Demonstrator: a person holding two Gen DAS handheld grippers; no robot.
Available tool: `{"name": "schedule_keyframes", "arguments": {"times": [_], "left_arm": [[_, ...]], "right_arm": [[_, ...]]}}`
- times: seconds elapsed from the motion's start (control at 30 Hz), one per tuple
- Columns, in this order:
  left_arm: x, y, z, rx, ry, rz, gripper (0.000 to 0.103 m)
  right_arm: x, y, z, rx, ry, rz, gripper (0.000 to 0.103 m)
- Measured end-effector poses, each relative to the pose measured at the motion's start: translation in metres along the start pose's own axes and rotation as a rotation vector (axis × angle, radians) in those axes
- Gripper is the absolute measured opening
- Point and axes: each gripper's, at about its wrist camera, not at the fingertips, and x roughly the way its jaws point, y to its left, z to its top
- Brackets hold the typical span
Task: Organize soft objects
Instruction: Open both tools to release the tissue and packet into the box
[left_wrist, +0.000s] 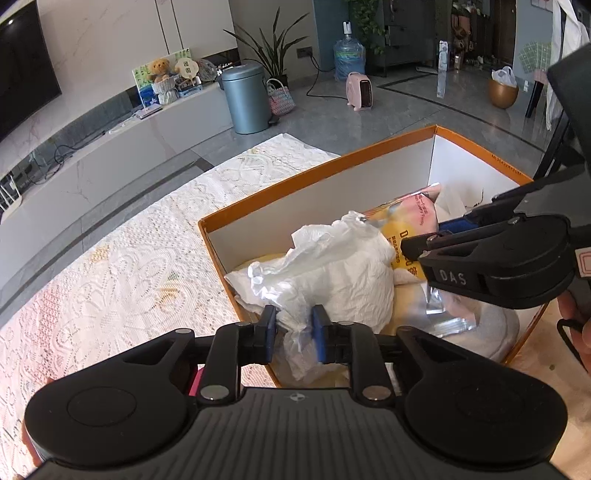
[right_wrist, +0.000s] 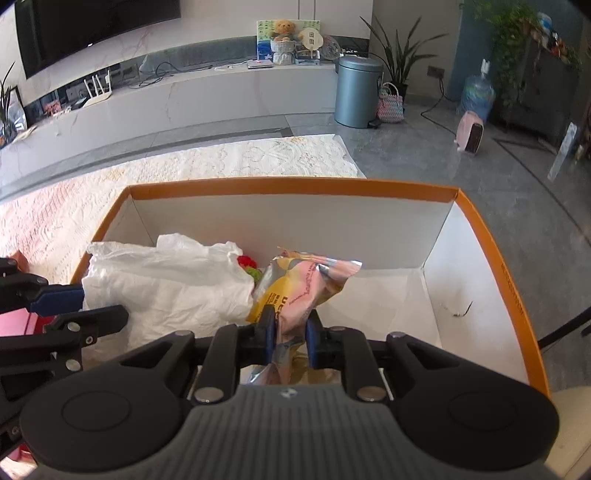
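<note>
The box's (right_wrist: 491, 236) right half lies bare and open from above; the plastic bag (right_wrist: 166, 288) and snack packet (right_wrist: 306, 284) crowd its left.

A crumpled white plastic bag (left_wrist: 332, 273) and a pink-yellow foil packet (right_wrist: 299, 291) lie side by side inside the orange-rimmed box (right_wrist: 295, 186).

An orange-rimmed white box (right_wrist: 295, 186) is holding a white plastic bag (right_wrist: 166, 284) and a yellow-and-pink snack packet (right_wrist: 303, 284).
</note>
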Motion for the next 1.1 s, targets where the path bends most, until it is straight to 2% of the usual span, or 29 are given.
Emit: {"name": "schedule_keyframes", "arguments": {"times": [0.07,0.17,0.23,0.3,0.4,0.6,0.87,1.1], "left_arm": [[0.000,-0.001,0.001,0.006,-0.003,0.005,0.034],[-0.003,-0.005,-0.001,0.023,-0.013,0.012,0.037],[-0.006,-0.007,0.001,0.026,-0.024,0.008,0.044],[-0.012,-0.008,0.000,0.026,-0.041,0.004,0.058],[-0.021,-0.011,0.001,0.031,-0.068,0.018,0.066],[-0.043,-0.004,-0.001,-0.008,-0.125,0.028,0.068],[-0.091,0.008,-0.024,-0.099,-0.242,0.044,0.068],[-0.132,0.022,-0.057,-0.209,-0.318,0.091,0.068]], "right_arm": [[-0.001,0.003,0.000,-0.022,-0.005,-0.028,0.024],[-0.005,0.003,-0.002,-0.047,-0.018,-0.039,0.027],[-0.009,0.002,-0.002,-0.052,-0.027,-0.038,0.033],[-0.013,0.002,-0.001,-0.058,-0.032,-0.046,0.038],[-0.021,0.000,0.000,-0.048,-0.040,-0.047,0.046],[-0.043,-0.003,-0.004,-0.025,-0.075,-0.046,0.061],[-0.084,0.008,-0.024,0.045,-0.160,-0.014,0.066],[-0.124,0.038,-0.056,0.084,-0.257,0.041,0.067]]}}
